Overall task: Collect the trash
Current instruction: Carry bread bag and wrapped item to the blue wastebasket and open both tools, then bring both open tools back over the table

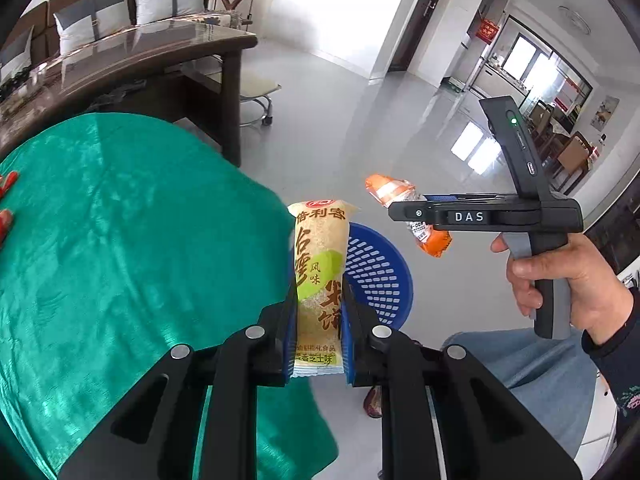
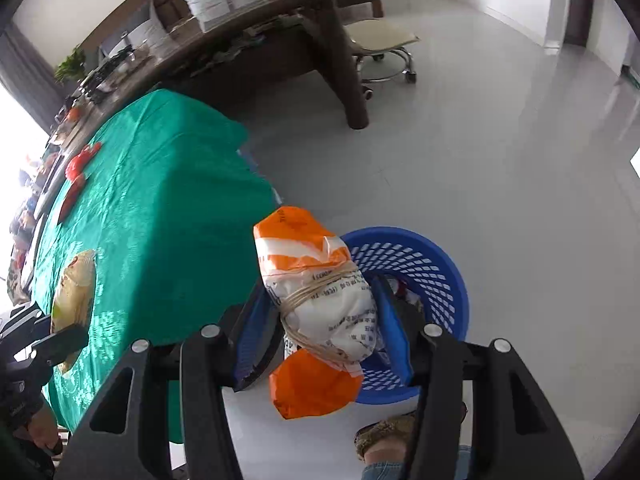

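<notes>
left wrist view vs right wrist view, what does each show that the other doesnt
Only the left wrist view: the right hand on its handle, and the kitchen doorway.
Only the right wrist view: the bin's inside, and a sandalled foot.
Both: the green cloth, the blue bin, the rice cracker pack in the left tongs, the orange-and-white packet in the right tongs.

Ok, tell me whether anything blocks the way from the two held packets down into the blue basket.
Nothing visible does. The yellow snack packet in the left gripper and the orange-and-white packet in the right gripper hang above the open-topped blue basket, just off the green tablecloth.
</notes>
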Demonstrator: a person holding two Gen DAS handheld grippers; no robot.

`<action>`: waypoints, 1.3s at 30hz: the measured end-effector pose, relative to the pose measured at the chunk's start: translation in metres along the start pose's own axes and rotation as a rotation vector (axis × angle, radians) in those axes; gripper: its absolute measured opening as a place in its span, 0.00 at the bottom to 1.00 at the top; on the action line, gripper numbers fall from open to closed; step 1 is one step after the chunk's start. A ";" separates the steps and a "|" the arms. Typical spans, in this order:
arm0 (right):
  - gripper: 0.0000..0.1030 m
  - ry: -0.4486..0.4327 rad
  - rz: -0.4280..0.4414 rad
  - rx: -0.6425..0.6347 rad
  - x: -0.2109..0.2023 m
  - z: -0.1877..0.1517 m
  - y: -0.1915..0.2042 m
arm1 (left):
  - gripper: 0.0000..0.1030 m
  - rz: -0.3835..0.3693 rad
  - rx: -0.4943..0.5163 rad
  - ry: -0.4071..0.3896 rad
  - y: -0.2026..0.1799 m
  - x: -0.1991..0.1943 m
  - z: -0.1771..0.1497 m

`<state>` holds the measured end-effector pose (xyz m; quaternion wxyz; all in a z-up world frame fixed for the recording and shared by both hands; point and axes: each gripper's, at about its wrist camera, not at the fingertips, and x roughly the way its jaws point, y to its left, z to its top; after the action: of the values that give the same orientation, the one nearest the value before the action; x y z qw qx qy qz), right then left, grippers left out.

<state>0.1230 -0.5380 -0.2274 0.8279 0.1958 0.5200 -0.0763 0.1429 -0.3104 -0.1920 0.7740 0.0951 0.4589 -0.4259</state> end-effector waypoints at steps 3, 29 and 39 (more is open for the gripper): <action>0.50 0.010 -0.009 0.052 0.007 -0.004 -0.028 | 0.17 -0.020 0.018 0.029 -0.025 0.036 0.012; 0.90 -0.217 -0.014 0.118 -0.024 -0.004 -0.061 | 0.95 0.089 0.011 -0.140 -0.041 0.096 0.035; 0.96 -0.340 -0.157 -0.181 -0.030 -0.028 0.040 | 0.95 0.129 0.009 -0.158 0.015 0.001 -0.021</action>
<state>0.0997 -0.4930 -0.2018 0.9094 0.0637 0.3913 -0.1257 0.1407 -0.2906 -0.2088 0.8333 0.0941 0.3873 -0.3832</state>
